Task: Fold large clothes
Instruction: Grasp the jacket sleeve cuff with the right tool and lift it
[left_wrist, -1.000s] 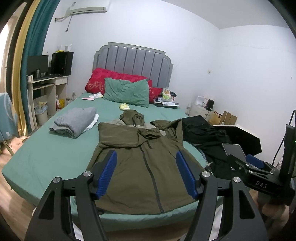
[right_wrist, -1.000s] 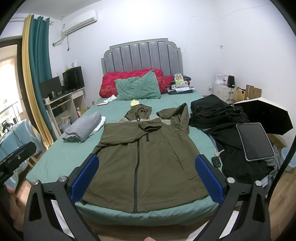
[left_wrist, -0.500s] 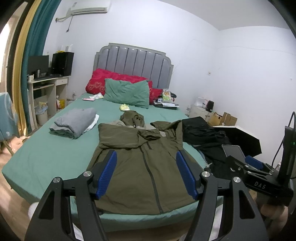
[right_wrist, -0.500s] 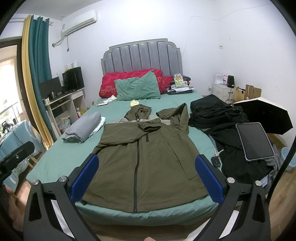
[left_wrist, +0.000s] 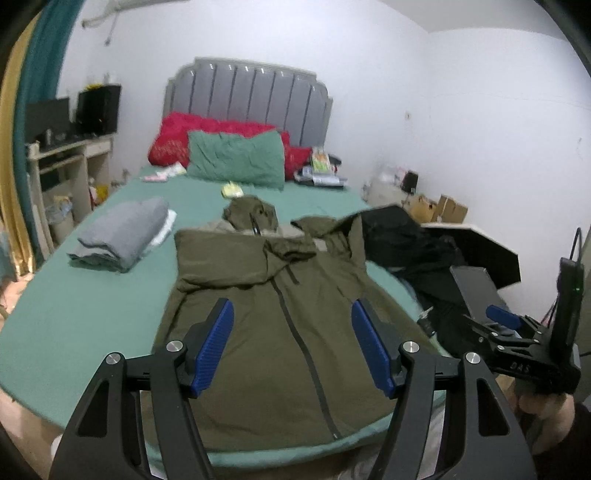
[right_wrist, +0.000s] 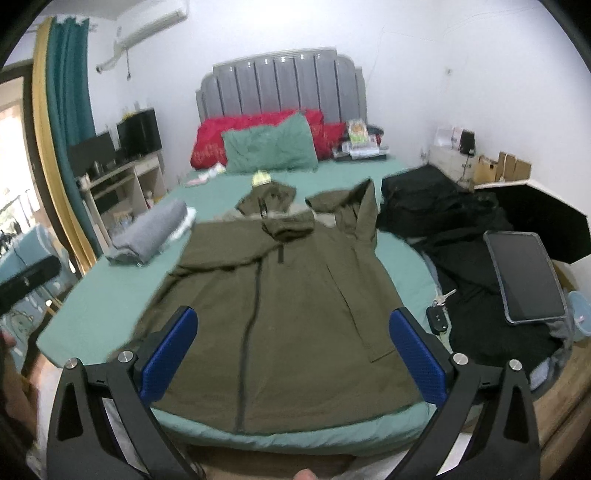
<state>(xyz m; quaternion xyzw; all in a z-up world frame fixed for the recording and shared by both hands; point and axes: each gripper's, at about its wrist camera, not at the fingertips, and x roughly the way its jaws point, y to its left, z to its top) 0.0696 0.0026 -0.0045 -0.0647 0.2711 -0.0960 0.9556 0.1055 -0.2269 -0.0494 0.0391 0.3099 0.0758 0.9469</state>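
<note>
The olive jacket (right_wrist: 280, 306) lies flat, zipper up, on the green bed (right_wrist: 110, 291), at 12 o'clock from both grippers. Left gripper (left_wrist: 291, 347) and right gripper (right_wrist: 291, 347) gape wide, holding nothing.

A home bedroom; a bed (right_wrist: 110, 295) with grey padded headboard (right_wrist: 284, 88) and pillows (right_wrist: 269, 147) fills it. A wall air conditioner (right_wrist: 147, 31), curtains (right_wrist: 70, 92) and desk (right_wrist: 122, 177) line the side.
</note>
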